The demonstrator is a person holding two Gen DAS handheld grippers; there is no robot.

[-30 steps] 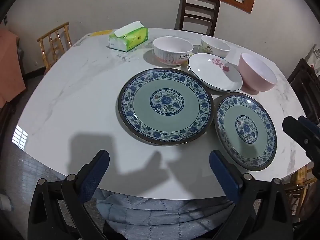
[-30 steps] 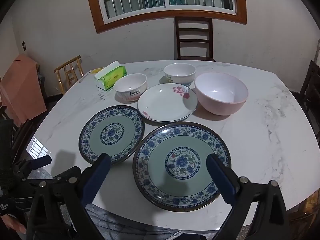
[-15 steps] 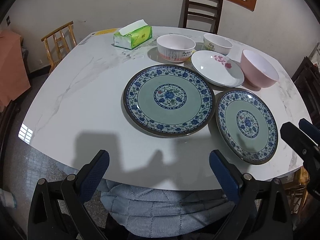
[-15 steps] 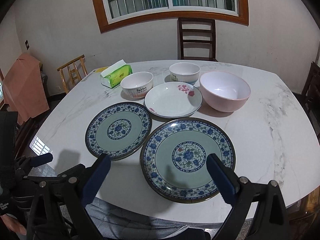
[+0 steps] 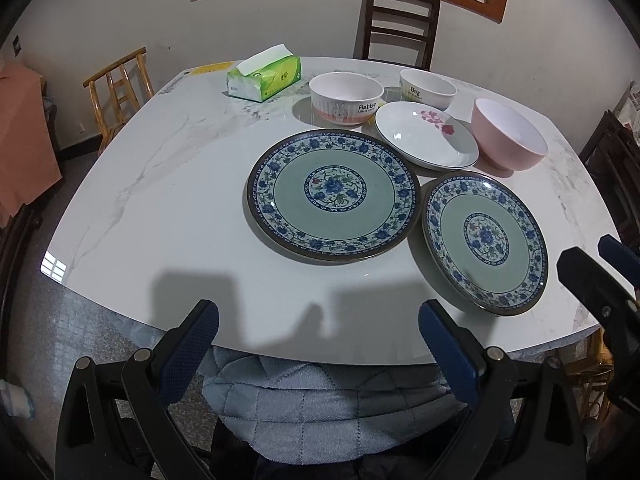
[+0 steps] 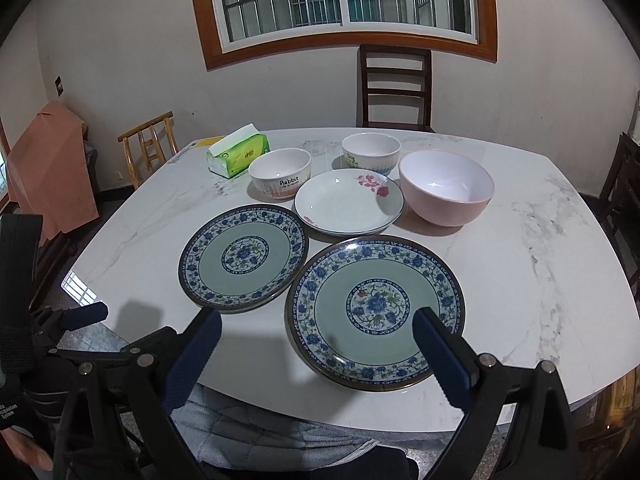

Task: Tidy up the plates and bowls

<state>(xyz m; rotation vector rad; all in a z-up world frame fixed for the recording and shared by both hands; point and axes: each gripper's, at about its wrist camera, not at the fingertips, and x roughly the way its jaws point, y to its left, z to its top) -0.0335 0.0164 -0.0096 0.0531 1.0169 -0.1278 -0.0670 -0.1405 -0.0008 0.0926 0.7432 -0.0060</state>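
Hovering wide and empty: left gripper (image 5: 318, 334), right gripper (image 6: 316, 334). Hiding part of white plate (image 6: 349, 202) at 6 o'clock: right blue plate (image 6: 375, 310).

I saw two blue-floral plates (image 6: 243, 258) (image 6: 375, 311) lying flat side by side; behind them sat a white flowered plate (image 6: 348, 201), two white bowls (image 6: 280, 178) (image 6: 371, 157) and a pink bowl (image 6: 446, 187), all upright.

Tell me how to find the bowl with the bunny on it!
Start at the green tissue box at the far side of the white marble table. Right beside it stands a white ribbed bowl with a pink base. Only this bowl shows a rabbit drawing and the word Rabbit.
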